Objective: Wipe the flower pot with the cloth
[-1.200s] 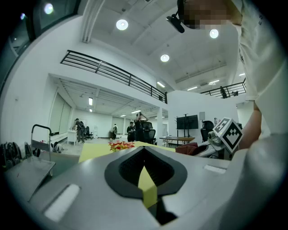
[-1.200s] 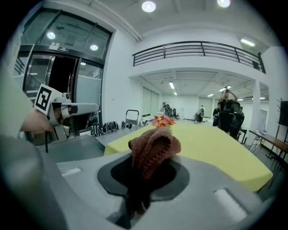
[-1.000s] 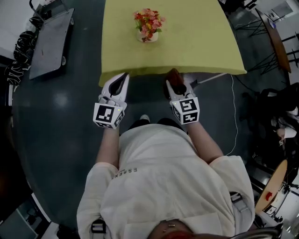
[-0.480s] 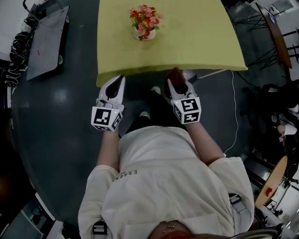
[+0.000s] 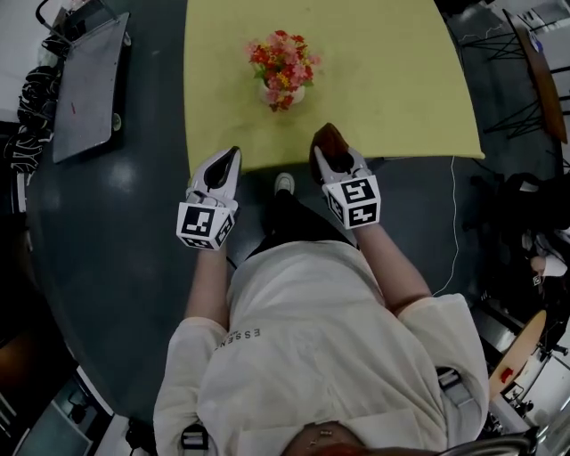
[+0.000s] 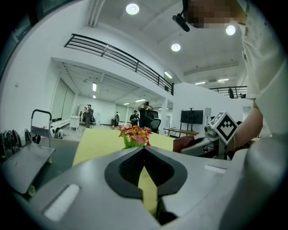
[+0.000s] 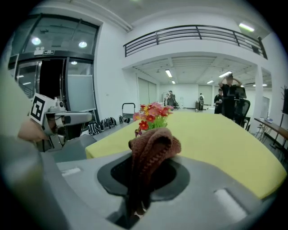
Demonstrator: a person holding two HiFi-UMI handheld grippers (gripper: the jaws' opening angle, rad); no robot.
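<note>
Left tongs (image 5: 233,154) and right tongs (image 5: 324,135) hover short of the flower pot (image 5: 287,82).
Left of the pot, tongs closed and empty; the pot stands on the yellow bench (image 5: 392,80); right of it, tongs clamp the brown cloth (image 5: 331,147).

Dark grey floor (image 5: 107,232), white walls (image 6: 36,81), black-railed balcony (image 7: 193,33) overhead, round ceiling lights (image 6: 132,8), grey cart (image 5: 89,89) beside yellow worktop (image 5: 383,80).

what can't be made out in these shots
- Pot: in the head view, flowers cover most of it. In the left gripper view, the left hand-held gripper hides it. In the right gripper view, the cloth does.
- Cloth's lower end: right gripper view, hidden between the right hand-held gripper jaws.
- Table far edge: head view, cut off at top.
- Background people: gripper views, too small.
</note>
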